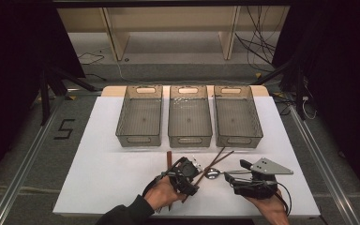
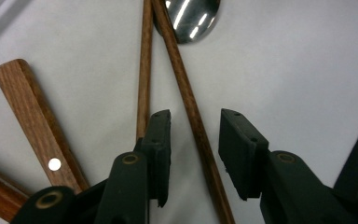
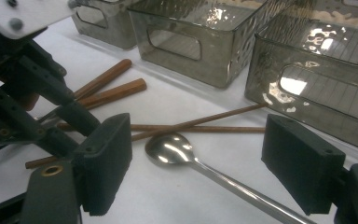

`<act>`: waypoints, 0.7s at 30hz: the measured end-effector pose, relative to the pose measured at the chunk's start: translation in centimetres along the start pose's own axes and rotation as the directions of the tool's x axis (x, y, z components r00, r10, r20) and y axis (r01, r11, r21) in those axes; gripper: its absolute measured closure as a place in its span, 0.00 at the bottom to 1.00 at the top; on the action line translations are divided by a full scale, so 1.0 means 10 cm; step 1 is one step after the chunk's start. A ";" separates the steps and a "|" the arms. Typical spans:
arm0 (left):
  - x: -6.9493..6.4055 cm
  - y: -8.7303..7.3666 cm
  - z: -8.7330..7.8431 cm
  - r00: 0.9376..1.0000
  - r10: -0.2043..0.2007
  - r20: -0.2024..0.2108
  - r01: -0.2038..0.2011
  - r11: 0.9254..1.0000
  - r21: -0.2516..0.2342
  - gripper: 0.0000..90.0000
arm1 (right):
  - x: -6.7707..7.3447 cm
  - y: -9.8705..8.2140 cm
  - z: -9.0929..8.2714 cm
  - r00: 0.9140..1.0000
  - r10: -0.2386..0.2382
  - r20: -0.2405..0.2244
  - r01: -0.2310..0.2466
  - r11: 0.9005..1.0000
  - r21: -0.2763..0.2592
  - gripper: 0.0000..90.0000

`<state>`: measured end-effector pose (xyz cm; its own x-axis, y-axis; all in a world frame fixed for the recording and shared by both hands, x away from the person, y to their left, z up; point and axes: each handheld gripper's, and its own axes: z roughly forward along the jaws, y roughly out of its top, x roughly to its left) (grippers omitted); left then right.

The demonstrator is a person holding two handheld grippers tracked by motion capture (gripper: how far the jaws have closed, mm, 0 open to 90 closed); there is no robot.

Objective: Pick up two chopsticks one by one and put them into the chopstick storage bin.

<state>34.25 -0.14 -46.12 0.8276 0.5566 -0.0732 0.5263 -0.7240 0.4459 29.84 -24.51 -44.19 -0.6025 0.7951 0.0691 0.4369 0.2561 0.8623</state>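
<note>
Floor marking (image 1: 64, 129) reads "5".

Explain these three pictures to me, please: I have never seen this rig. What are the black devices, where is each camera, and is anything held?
A person holds a two-jaw hand tool in each hand: the left gripper and the right gripper. One camera looks down from above; the other two ride on the grippers, looking along their jaws. On the white table stand three clear bins, and nearer lie a metal spoon, thin chopsticks and wooden handles. Both grippers are open and hold nothing. The left one straddles a chopstick; the right one faces the spoon.
</note>
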 end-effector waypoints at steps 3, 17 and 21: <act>0.00 0.02 0.02 1.000 0.003 0.008 -0.003 1.000 0.012 0.72 | 0.00 0.00 0.00 1.000 -0.001 0.000 0.001 1.000 0.001 0.28; -0.04 0.09 0.07 0.999 0.033 -0.021 -0.032 0.998 0.046 0.79 | 0.00 0.00 0.01 1.000 -0.002 -0.001 0.002 1.000 0.002 0.28; -0.06 0.11 0.08 0.998 0.050 -0.035 -0.048 0.997 0.060 0.80 | 0.00 0.00 0.01 1.000 -0.005 0.000 0.005 1.000 0.005 0.28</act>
<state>34.49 -1.65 -46.30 0.8456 0.5335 -0.0191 0.4967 -0.7732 0.3943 29.90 -24.48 -44.23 -0.6047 0.7938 0.0647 0.4375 0.2631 0.8599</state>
